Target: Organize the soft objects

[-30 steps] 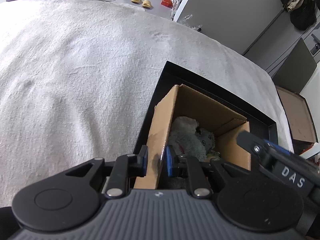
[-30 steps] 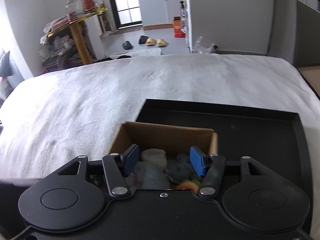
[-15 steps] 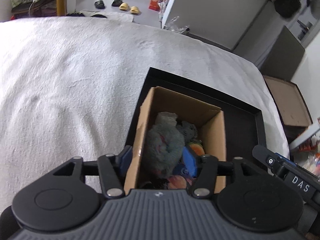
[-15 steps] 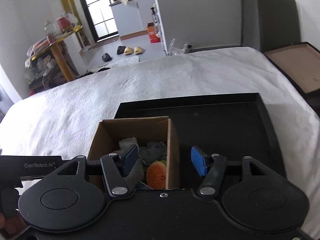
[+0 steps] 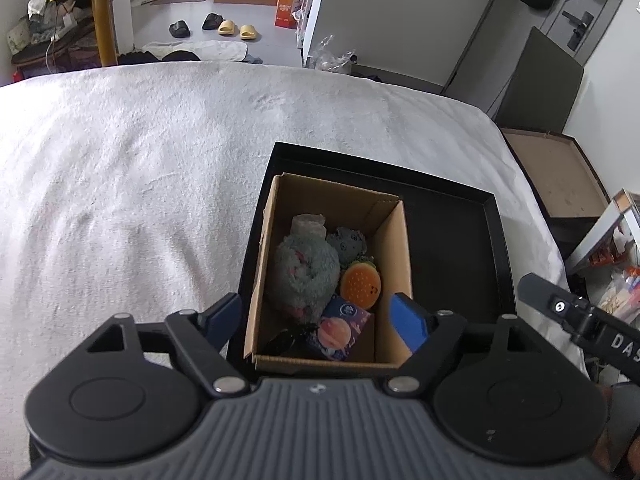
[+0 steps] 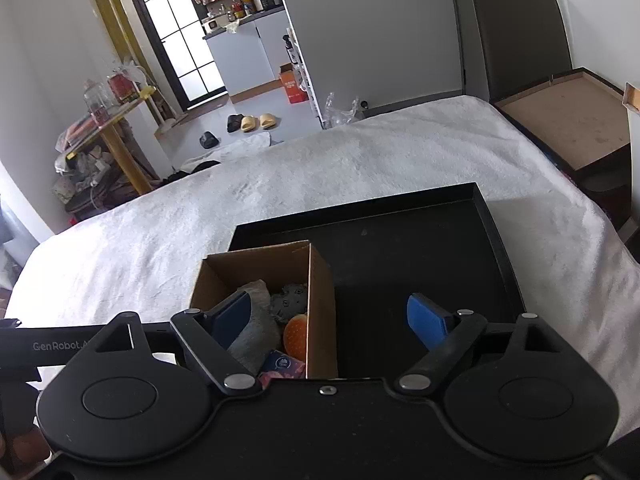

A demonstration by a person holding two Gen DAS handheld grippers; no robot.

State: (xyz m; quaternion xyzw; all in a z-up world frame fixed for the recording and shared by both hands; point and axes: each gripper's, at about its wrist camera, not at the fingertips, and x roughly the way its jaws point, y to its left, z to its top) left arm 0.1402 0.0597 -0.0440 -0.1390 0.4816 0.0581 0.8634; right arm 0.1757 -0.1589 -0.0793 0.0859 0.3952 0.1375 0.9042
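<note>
Soft toys, a burger plush among them, fill the cardboard box at the black tray's left end. Left gripper and right gripper, fingers just spread and empty, hover above the box.

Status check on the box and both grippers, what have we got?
Left gripper and right gripper open, jaws just widened, nothing held. Cardboard box upright in black tray, soft toys inside. Nothing in the way.
</note>
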